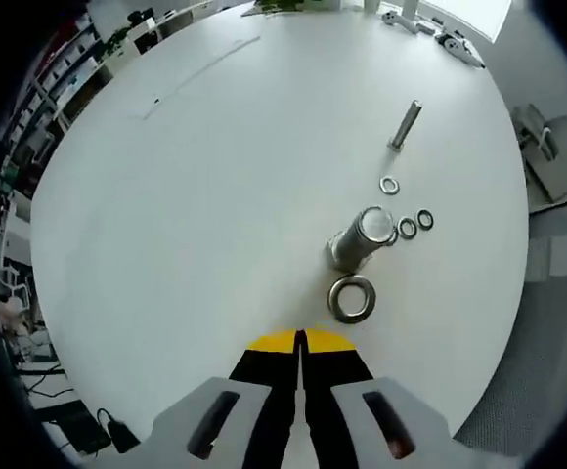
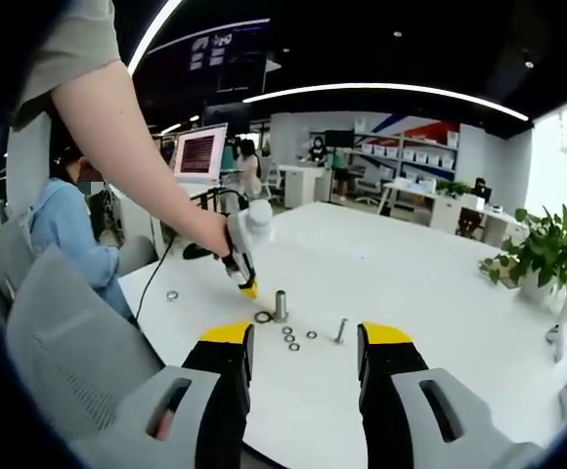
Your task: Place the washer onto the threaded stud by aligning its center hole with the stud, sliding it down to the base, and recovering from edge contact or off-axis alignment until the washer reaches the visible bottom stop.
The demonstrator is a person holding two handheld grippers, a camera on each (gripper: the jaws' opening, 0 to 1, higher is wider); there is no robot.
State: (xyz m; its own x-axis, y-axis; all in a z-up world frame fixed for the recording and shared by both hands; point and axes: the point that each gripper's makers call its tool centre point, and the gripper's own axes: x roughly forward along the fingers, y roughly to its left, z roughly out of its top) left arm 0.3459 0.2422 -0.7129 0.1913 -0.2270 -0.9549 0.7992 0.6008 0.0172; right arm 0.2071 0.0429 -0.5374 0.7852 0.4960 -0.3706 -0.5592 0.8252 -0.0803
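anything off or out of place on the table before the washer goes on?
One stray: a lone washer lies near the table edge, apart from the cluster around the upright stud. The slim bolt lies on its side. The large washer lies flat beside the stud, not on it. Nothing looks damaged.

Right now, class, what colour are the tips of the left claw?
Yellow tips on the black left claw, best seen in the left gripper view.
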